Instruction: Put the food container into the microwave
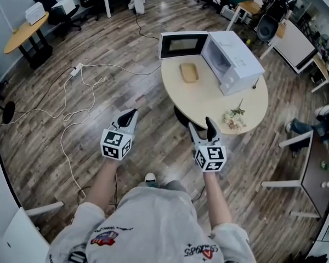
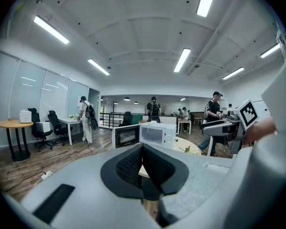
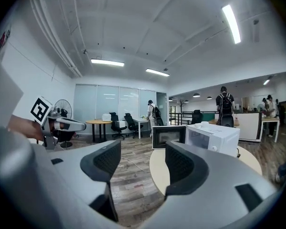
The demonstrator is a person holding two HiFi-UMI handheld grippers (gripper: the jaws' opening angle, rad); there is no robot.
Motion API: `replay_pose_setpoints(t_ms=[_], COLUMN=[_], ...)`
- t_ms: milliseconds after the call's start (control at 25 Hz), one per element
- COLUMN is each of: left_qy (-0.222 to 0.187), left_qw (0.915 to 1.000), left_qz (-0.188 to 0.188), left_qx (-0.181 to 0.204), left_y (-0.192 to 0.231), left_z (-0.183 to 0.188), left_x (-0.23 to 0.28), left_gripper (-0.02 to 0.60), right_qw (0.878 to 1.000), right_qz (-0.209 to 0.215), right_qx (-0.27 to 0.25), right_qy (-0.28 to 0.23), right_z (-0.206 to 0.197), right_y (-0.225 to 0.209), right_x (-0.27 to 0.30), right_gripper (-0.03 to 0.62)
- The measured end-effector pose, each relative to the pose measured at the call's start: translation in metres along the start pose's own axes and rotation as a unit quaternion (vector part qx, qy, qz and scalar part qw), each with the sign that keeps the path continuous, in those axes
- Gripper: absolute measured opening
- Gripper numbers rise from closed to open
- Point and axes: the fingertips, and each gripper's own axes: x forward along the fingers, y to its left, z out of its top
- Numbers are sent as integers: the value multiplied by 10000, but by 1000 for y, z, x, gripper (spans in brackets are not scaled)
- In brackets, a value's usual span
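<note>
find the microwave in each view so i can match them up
Head view: microwave upper right of centre, on the round table.
Left gripper view: microwave at centre, just above the jaws.
Right gripper view: microwave right of centre, past the jaws.
Shared landmark: its open door, at the body's left in all three.

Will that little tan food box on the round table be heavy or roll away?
The small tan food container looks low and flat, so it probably won't roll or tip. It is small beside the white microwave, so likely light. Stiff or slippery is too far to tell.
</note>
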Motion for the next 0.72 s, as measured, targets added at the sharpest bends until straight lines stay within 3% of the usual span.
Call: replay_pose_setpoints(t_ms=[480, 720], left_qy=[120, 193], left_qw=[9999, 9998], left_qz=[-19, -74], left_qx=[-58, -27], left_y=[61, 88], left_z=[-1, -5], left_x=[62, 125], left_gripper=[5, 5], right_qw=[10000, 9998], right_qz=[-74, -181], right_qx=[19, 92], right_qy=[64, 69], right_z=[4, -11], right_y=[-26, -62], right_x=[87, 139], right_gripper=[276, 273])
